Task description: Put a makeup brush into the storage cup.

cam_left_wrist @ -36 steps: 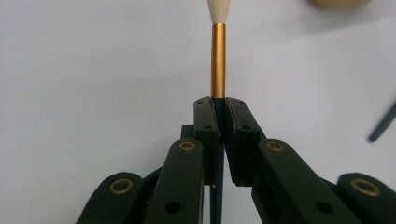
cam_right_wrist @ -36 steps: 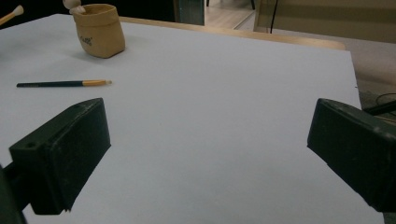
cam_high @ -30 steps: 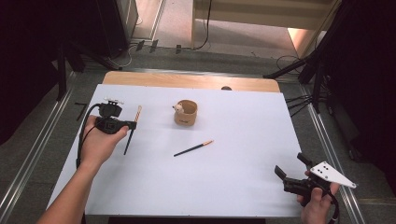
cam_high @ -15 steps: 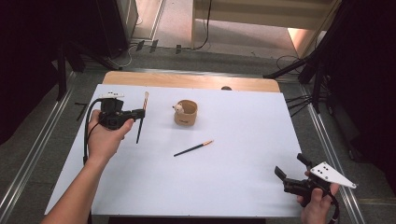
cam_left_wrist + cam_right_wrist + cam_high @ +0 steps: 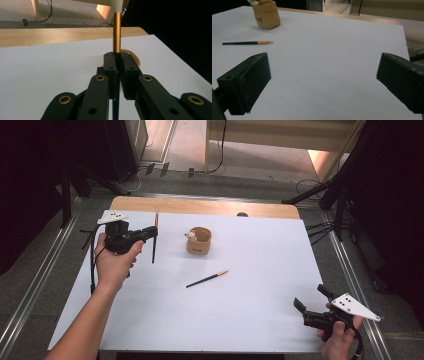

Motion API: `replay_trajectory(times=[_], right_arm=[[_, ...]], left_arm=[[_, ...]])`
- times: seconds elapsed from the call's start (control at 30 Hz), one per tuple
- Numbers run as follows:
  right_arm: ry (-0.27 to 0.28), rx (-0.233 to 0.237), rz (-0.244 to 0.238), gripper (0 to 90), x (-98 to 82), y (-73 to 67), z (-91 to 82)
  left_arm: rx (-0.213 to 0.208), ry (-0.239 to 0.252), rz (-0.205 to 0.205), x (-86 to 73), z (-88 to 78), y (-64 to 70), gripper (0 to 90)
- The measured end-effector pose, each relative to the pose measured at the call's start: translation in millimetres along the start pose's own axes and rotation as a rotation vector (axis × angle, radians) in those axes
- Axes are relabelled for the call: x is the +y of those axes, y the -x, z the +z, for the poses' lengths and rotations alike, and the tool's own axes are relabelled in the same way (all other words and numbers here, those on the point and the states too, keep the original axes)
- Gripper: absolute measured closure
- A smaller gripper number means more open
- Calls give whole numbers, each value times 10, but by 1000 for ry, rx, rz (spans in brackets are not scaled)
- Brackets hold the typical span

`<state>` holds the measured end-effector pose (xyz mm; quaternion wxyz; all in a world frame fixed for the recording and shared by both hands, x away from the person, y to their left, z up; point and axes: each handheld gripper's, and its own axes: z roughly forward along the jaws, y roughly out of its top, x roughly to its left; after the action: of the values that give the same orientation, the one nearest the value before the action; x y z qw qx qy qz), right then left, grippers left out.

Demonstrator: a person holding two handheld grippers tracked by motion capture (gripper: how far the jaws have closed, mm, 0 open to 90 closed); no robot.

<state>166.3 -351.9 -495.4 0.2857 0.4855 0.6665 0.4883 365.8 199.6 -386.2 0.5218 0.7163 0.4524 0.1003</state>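
The held paintbrush (image 5: 117, 32) has a dark handle, a golden-orange ferrule and a pale tip. The loose paintbrush (image 5: 207, 279) is coloured alike. The cup (image 5: 199, 240) is tan. The worktop (image 5: 260, 270) is white with a light wood edge. Both tongs, left (image 5: 152, 233) and right (image 5: 310, 306), are black.

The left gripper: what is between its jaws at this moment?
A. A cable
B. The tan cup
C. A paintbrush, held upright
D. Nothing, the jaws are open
C: the left gripper is shut on a paintbrush, whose gold ferrule rises straight above the jaws, while the tan cup stands apart on the table.
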Motion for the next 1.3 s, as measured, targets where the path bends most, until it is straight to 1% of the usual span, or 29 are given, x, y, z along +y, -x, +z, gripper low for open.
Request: replay_trajectory(times=[0.07, 0.1, 0.13, 0.17, 0.2, 0.23, 0.3, 0.4, 0.43, 0.47, 0.6, 0.7, 0.8, 0.87, 0.93, 1.1, 1.23, 1.27, 1.3], right_arm=[[-2, 1, 3, 0, -2, -2, 3], [-3, -1, 3, 0, -3, -2, 9], [-3, 0, 4, 0, -3, -2, 8], [-3, 1, 2, 0, -3, -1, 5], [-1, -1, 0, 0, -2, 0, 3], [-2, -2, -2, 0, -3, 2, 1], [0, -1, 6, 0, -5, 3, -2], [2, 1, 8, 0, -5, 4, -2], [2, 1, 8, 0, -5, 4, -2], [1, -1, 5, 0, -4, 2, 1], [0, 2, 2, 0, -5, 3, 4], [-1, 0, 3, 0, -9, 11, 9], [-3, 2, 6, 0, -11, 11, 11], [-2, 4, 6, 0, -12, 7, 15], [-3, 4, 5, 0, -12, 5, 16], [-4, 7, 3, 0, -12, -7, 20], [-5, 6, 1, 0, -11, -7, 20], [-5, 5, 0, 0, -11, -7, 21], [-5, 5, -1, 0, -11, -7, 20]], left_arm=[[-1, 7, 7, 1, 11, 6, 847], [3, 25, 23, 2, 29, 17, 847], [3, 25, 23, 2, 29, 17, 847], [0, 38, 32, 2, 36, 17, 847], [0, 51, 34, 3, 41, 22, 847], [-11, 74, 36, 5, 56, 25, 847], [-15, 83, 40, 5, 64, 29, 847], [-29, 123, 42, 9, 92, 41, 847], [-29, 123, 42, 9, 92, 41, 847], [-27, 141, 37, 15, 101, 44, 847], [-36, 159, 31, 28, 118, 42, 847], [-35, 178, 38, 38, 132, 50, 847], [-31, 195, 37, 38, 162, 45, 847], [-22, 216, 42, 36, 188, 39, 847], [-26, 220, 39, 37, 193, 34, 847], [-26, 230, 54, 36, 218, 47, 847], [-30, 244, 38, 42, 239, 57, 846], [-35, 258, 47, 53, 248, 67, 846], [-34, 259, 50, 61, 258, 76, 846]])
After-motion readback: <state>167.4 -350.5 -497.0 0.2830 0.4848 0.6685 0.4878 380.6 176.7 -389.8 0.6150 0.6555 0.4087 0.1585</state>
